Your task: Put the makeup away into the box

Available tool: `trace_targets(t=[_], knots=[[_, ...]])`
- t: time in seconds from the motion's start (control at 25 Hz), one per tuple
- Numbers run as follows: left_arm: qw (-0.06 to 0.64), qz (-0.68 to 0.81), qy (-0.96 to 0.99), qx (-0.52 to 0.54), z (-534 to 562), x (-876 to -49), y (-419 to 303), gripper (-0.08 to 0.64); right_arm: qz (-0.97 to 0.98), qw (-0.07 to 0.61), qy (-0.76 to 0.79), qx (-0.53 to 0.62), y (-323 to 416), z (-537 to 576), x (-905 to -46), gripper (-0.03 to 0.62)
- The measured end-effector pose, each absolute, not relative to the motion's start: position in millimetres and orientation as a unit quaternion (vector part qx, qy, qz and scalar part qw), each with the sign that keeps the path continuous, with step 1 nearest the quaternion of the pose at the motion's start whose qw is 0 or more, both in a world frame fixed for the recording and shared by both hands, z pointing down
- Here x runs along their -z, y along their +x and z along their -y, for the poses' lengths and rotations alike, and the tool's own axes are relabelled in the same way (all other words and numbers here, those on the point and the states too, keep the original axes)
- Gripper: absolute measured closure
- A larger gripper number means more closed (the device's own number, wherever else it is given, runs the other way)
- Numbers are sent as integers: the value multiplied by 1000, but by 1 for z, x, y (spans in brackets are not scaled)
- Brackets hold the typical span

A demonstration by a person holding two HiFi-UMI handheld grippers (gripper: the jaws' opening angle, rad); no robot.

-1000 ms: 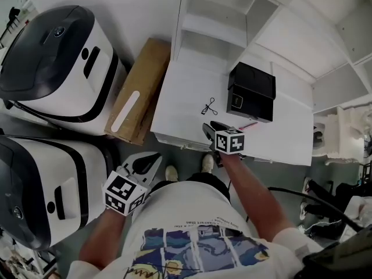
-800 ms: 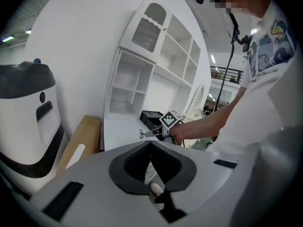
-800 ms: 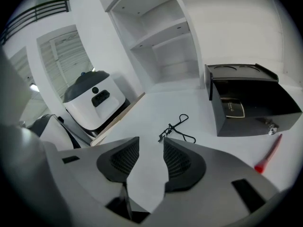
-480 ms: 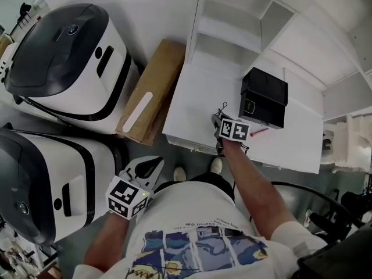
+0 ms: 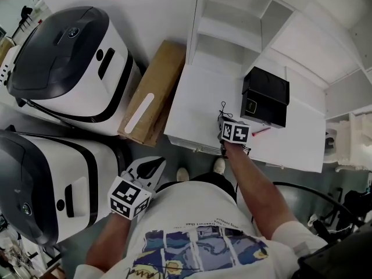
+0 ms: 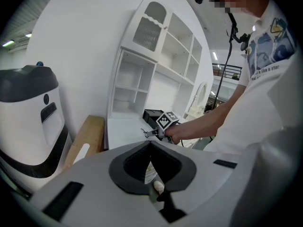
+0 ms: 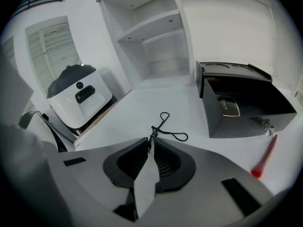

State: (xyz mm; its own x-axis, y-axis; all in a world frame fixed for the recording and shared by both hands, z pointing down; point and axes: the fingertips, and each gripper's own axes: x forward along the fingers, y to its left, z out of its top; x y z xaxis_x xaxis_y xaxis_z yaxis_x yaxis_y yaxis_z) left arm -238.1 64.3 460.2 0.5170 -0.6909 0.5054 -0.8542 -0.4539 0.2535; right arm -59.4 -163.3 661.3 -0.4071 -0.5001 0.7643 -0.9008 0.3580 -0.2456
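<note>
A black wire eyelash curler [image 7: 169, 127] lies on the white table [image 5: 192, 103], left of an open black box [image 7: 236, 103] with its lid raised. My right gripper [image 7: 150, 143] points down at the curler. Its jaws are closing and their tips pinch the curler's near end. In the head view the curler [image 5: 223, 110] pokes out just beyond the right gripper [image 5: 223, 120], close to the box [image 5: 265, 96]. A red makeup pencil [image 7: 263, 157] rests in front of the box. My left gripper [image 5: 152, 168] hangs shut and empty off the table's left front corner.
A white shelf unit [image 5: 232, 22] stands at the table's back. A flat brown carton [image 5: 148, 92] leans against the table's left side. Two large white and dark machines [image 5: 64, 57] [image 5: 40, 185] stand on the floor at the left. The table's front edge [image 5: 197, 147] runs just behind my right hand.
My right gripper has moved forward and down to the eyelash curler, and its jaws have come together on it. The left gripper has kept its place.
</note>
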Motion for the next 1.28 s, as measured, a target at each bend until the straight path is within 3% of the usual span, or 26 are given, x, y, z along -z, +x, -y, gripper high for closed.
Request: trace_targets(t=[0.56,0.92,1.28], knots=[[232,411,866,-166,-52,-457,-196,546,813,337,403,-252,-36,126,-633,561],[227,376,883,-168,-46,-457,-169,546,836,317,369,-253,-22,84,-594,563],[215,339,899,-173,-29,-455,-132,546,839,327,387,-198,31,78,-557,563]])
